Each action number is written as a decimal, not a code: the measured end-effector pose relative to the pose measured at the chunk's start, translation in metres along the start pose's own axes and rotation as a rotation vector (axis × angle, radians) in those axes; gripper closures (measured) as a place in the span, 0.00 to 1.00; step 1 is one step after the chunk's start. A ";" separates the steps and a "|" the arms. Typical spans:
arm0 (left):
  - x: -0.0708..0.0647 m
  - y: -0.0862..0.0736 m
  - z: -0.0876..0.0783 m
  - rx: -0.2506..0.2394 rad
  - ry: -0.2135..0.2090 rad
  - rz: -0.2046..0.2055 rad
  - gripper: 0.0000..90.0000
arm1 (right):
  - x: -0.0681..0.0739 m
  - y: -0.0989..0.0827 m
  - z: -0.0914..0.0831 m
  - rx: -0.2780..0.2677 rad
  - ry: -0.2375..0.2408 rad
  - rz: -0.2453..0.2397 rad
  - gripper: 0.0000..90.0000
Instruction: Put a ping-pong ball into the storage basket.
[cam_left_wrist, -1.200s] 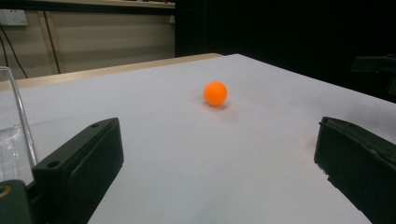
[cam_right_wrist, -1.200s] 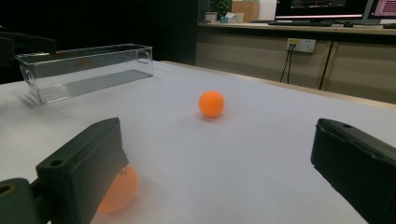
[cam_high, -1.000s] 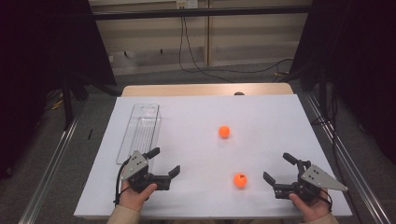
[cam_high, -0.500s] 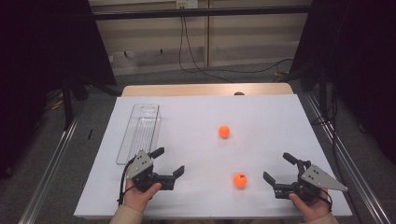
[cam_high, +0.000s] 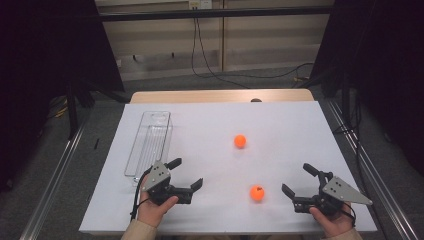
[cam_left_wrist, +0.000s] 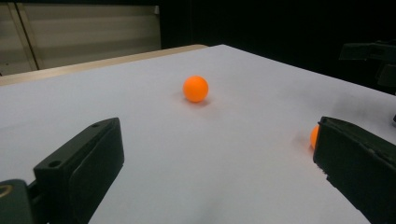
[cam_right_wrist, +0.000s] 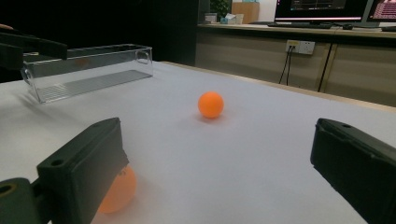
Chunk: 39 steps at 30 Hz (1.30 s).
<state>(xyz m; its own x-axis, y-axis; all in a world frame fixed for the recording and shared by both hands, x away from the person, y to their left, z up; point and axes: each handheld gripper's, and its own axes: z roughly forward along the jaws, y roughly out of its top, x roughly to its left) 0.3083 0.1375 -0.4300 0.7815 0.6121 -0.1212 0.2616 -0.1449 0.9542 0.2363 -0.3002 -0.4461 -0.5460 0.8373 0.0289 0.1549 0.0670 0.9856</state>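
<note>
We are seeing both balls, near (cam_high: 257, 193) and far (cam_high: 240, 141), lying loose on the tabletop (cam_high: 280, 125), the tray (cam_high: 150, 142) sitting empty. Left hand-held gripper (cam_high: 186, 174) and right hand-held gripper (cam_high: 299, 180) are hovering released, holding nothing; all the work is remaining.

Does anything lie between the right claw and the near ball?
Nothing visible does. The near ball sits on bare white table just left of the open right claw, apart from it. In the right gripper view the ball lies partly behind that claw's left jaw. The far ball and tray lie off that path.
</note>
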 end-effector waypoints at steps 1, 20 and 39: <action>0.000 0.000 0.000 0.001 -0.001 0.001 0.02 | 0.000 0.000 0.000 0.000 0.000 0.000 0.02; -0.007 0.000 0.011 0.027 -0.020 0.006 0.02 | 0.000 0.000 0.001 0.002 -0.002 -0.007 0.03; -0.013 -0.002 0.023 0.060 -0.046 0.011 0.02 | 0.000 0.000 0.001 0.000 -0.003 -0.007 0.03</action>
<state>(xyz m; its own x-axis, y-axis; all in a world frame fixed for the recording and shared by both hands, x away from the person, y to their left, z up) 0.3108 0.1124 -0.4365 0.8092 0.5742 -0.1245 0.2853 -0.1988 0.9376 0.2371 -0.2995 -0.4463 -0.5450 0.8382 0.0212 0.1508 0.0730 0.9859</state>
